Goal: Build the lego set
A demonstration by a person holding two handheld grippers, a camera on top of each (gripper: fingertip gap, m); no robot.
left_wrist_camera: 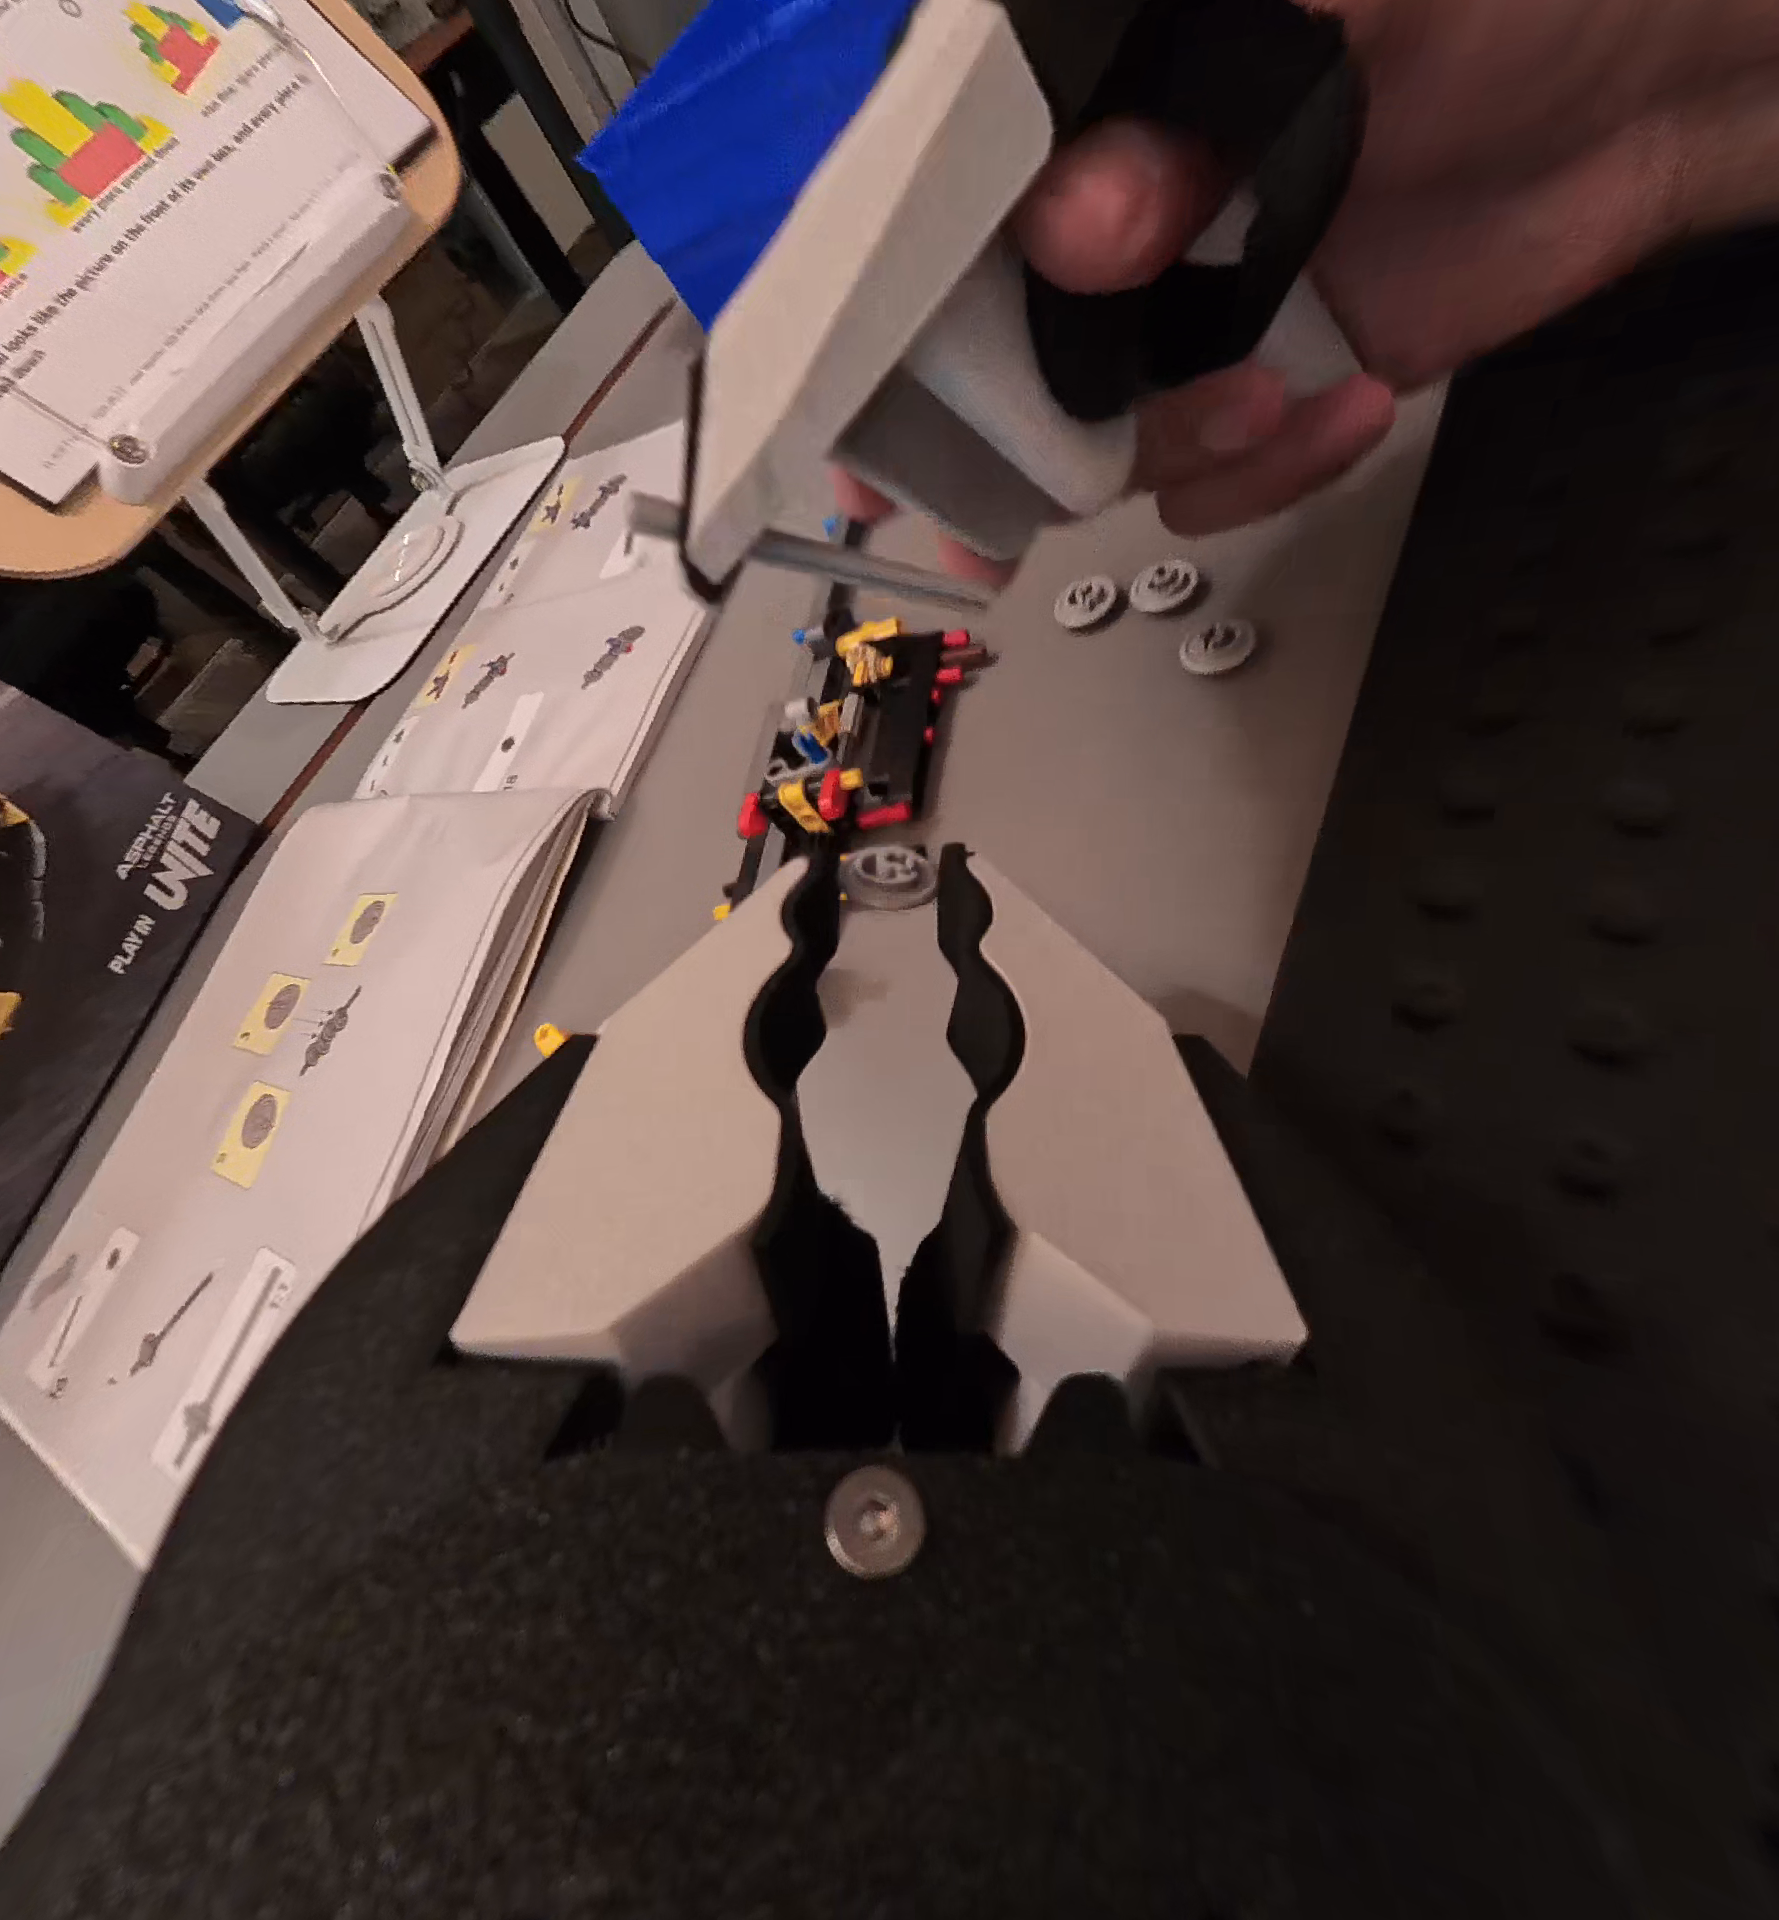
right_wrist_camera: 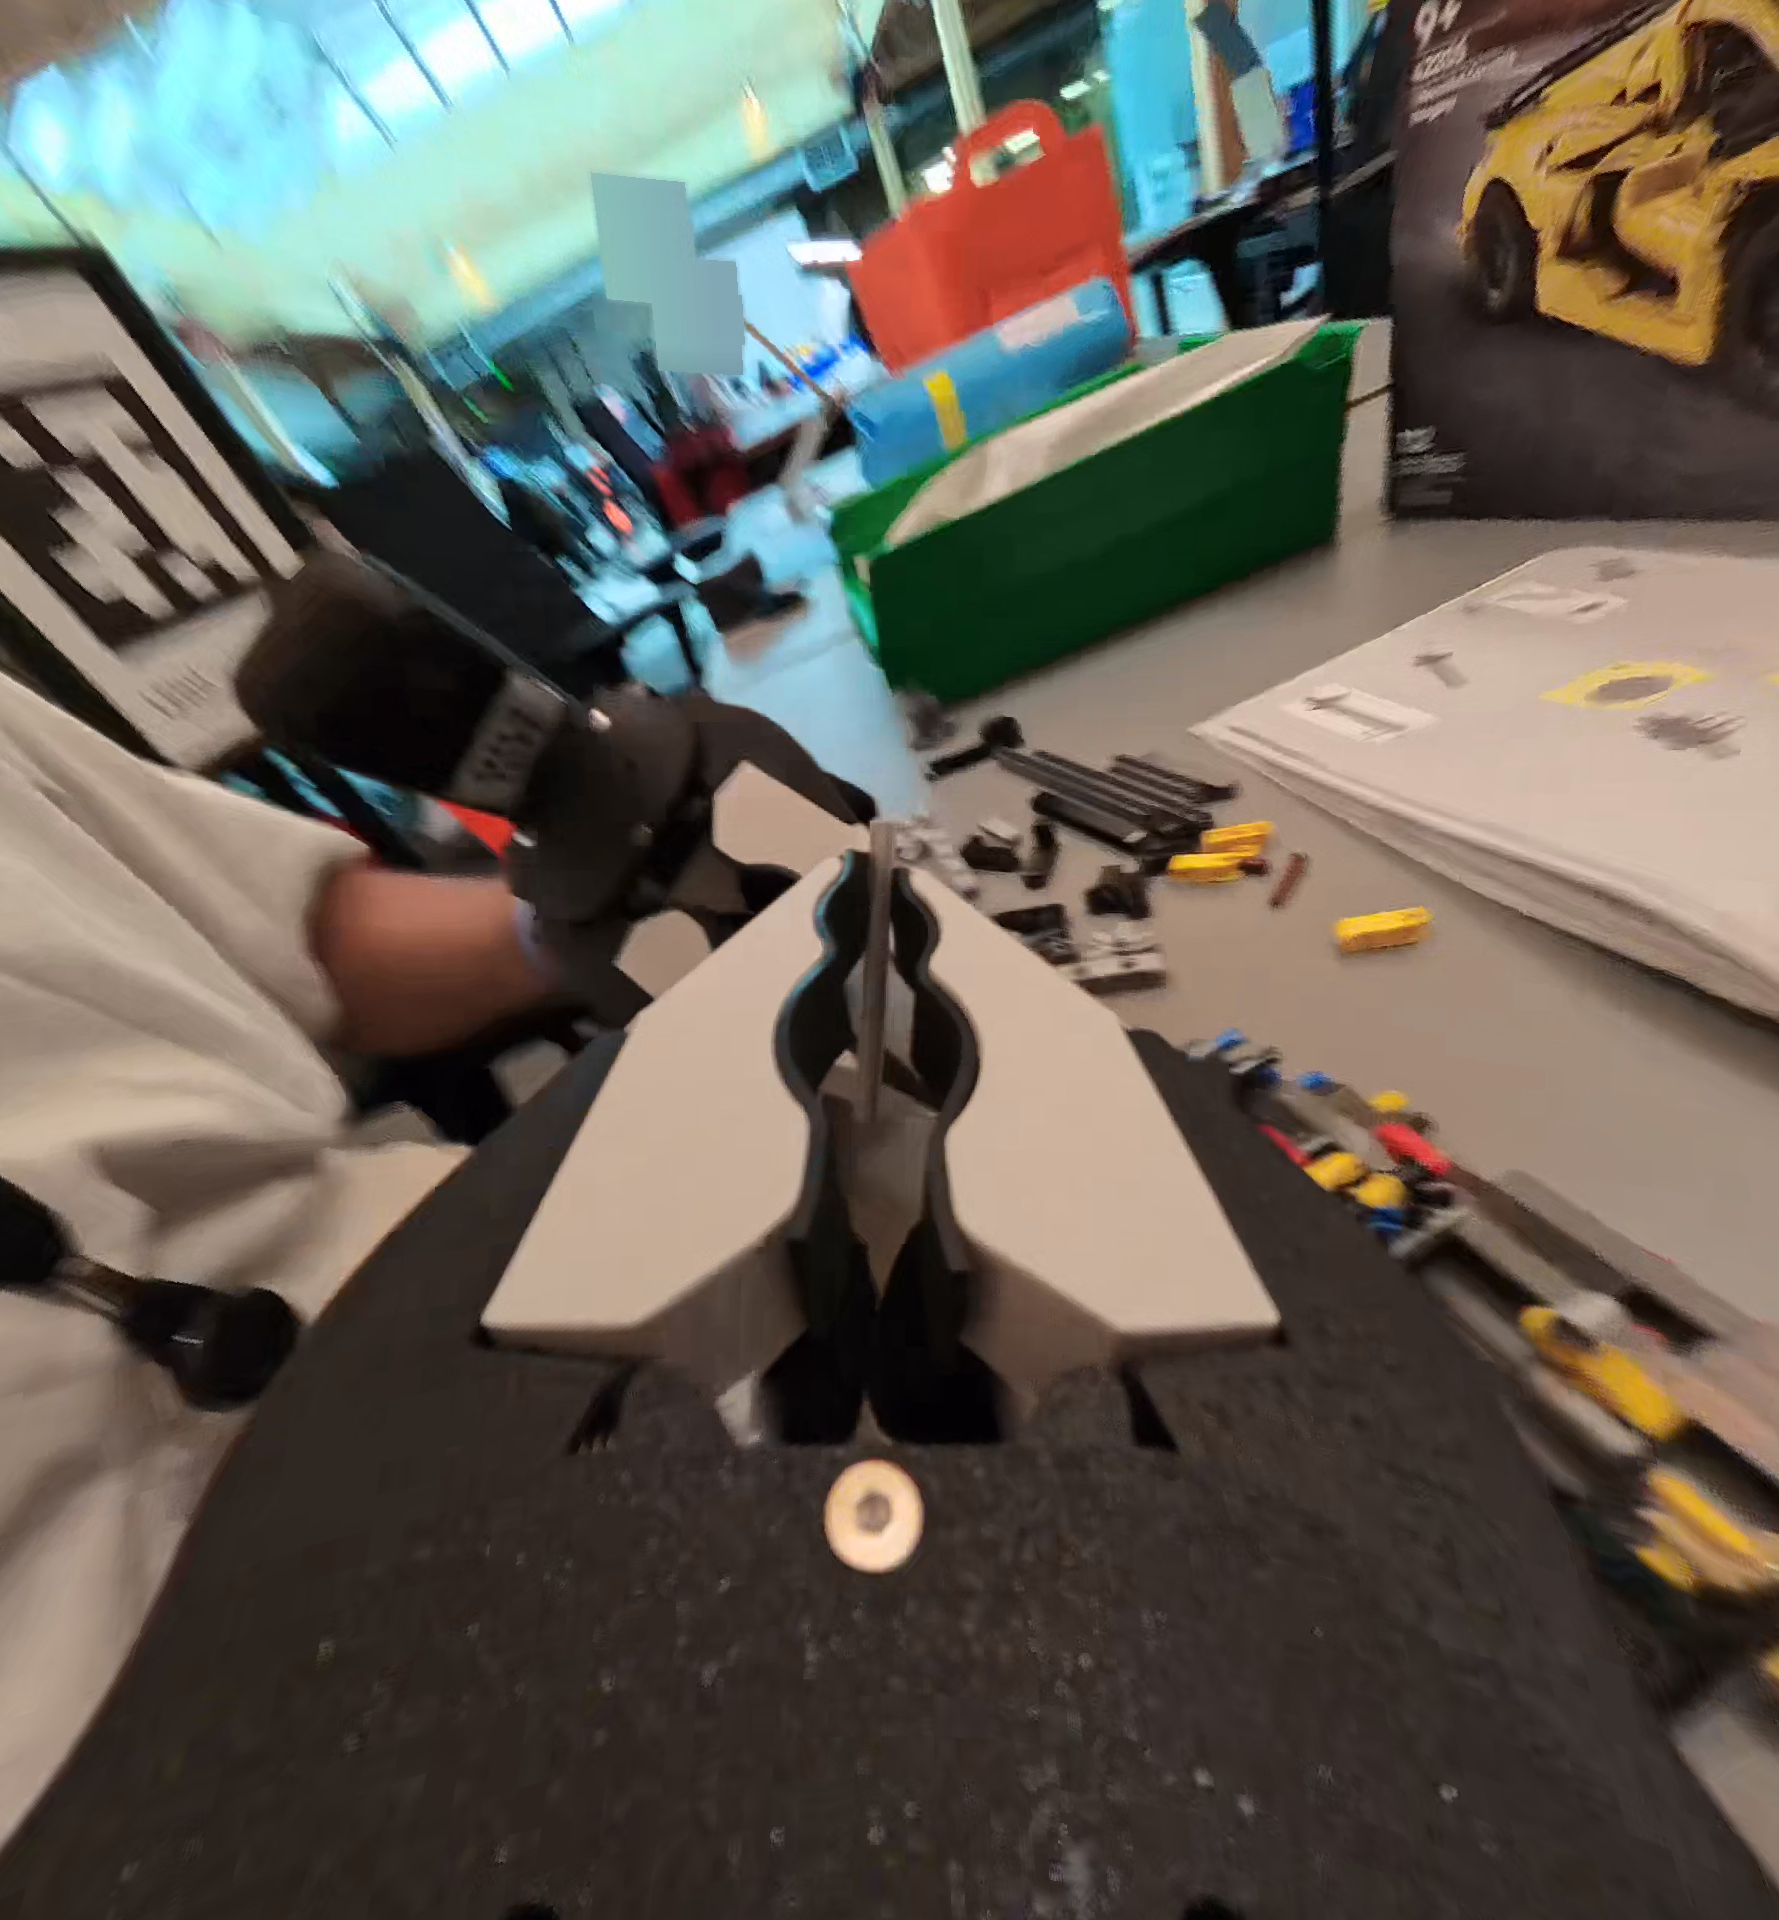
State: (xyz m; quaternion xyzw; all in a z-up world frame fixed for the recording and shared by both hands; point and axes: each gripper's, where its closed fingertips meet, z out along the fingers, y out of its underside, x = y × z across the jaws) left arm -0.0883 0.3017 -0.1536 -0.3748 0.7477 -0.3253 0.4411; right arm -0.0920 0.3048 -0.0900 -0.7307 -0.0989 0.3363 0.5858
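In the left wrist view, the left gripper [left_wrist_camera: 880, 883] hovers low over the grey surface [left_wrist_camera: 1124, 831] with its fingers [left_wrist_camera: 719, 997] apart and nothing between them. Just past the fingertips a grey wheel hub [left_wrist_camera: 890, 878] lies flat. Beyond it sits the partly built lego frame [left_wrist_camera: 854, 727], black with red, yellow and blue pins; its long axis runs away from the camera, leaning slightly to the right. Three more grey hubs [left_wrist_camera: 1160, 613] lie to the right of the frame's far end. Above the frame the right gripper [left_wrist_camera: 719, 566] comes in from the upper right, held by a hand [left_wrist_camera: 1384, 260], and grips a thin grey axle [left_wrist_camera: 812, 561] that lies nearly level, running left to right across the line of the frame. An open instruction booklet [left_wrist_camera: 293, 1091] lies to the left, with a dark box [left_wrist_camera: 33, 935] beside it and a white stand [left_wrist_camera: 407, 582] behind that holds a printed sheet.

In the right wrist view, the right gripper [right_wrist_camera: 874, 883] has its fingers [right_wrist_camera: 1020, 1039] nearly closed on the grey axle [right_wrist_camera: 877, 956], which points straight ahead along the fingers, its tip just past them. The left gripper [right_wrist_camera: 760, 810] is on the left, partly hidden. Loose black and yellow pieces [right_wrist_camera: 1124, 842] are scattered ahead. The frame [right_wrist_camera: 1487, 1299], blurred, stretches along the right edge. The booklet [right_wrist_camera: 1591, 790], a green bin [right_wrist_camera: 1072, 561] and the car box [right_wrist_camera: 1612, 260] stand farther off.
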